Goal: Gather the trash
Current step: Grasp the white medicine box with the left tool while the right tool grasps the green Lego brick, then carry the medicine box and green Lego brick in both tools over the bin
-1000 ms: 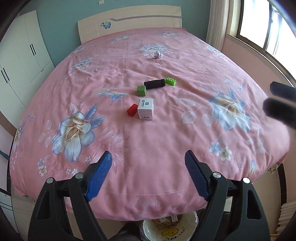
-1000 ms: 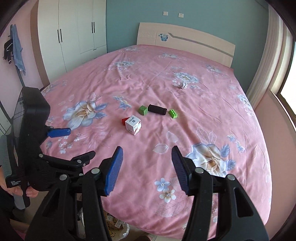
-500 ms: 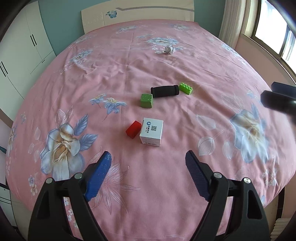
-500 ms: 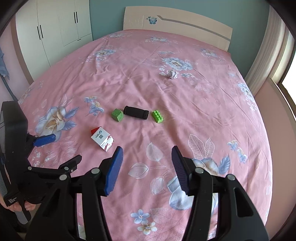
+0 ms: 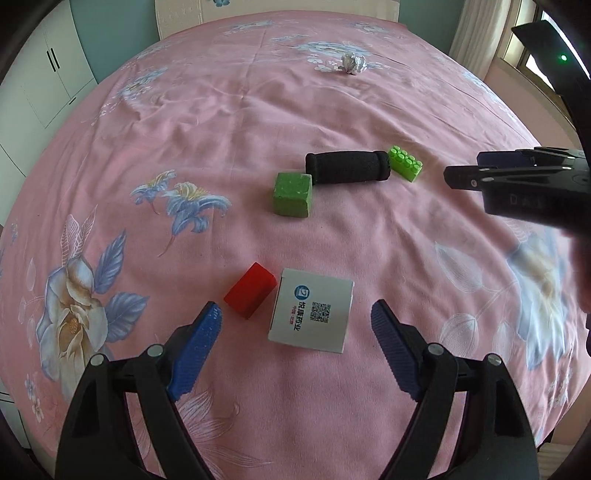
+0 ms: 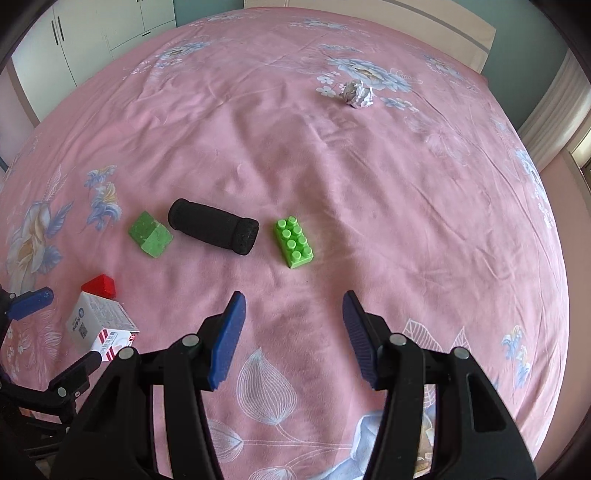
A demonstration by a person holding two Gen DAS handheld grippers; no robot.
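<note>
A small white carton (image 5: 311,309) with a blue logo and QR code lies on the pink bed, between the open fingers of my left gripper (image 5: 295,314); it also shows in the right wrist view (image 6: 98,326). A crumpled paper ball (image 5: 352,62) lies far up the bed, also in the right wrist view (image 6: 356,94). My right gripper (image 6: 293,306) is open and empty, just short of a green studded brick (image 6: 293,242). The right gripper also shows at the right edge of the left wrist view (image 5: 465,171).
A red block (image 5: 251,290) touches the carton's left side. A green cube (image 5: 292,195), a black foam roll (image 5: 347,167) and the green brick (image 5: 404,163) lie in a row mid-bed. White wardrobes (image 6: 92,29) stand left, a headboard (image 5: 277,11) at the far end.
Both grippers moved forward and down over the bed. The carton now sits between my left fingers, and the green brick is close in front of my right gripper. Both stay open.
</note>
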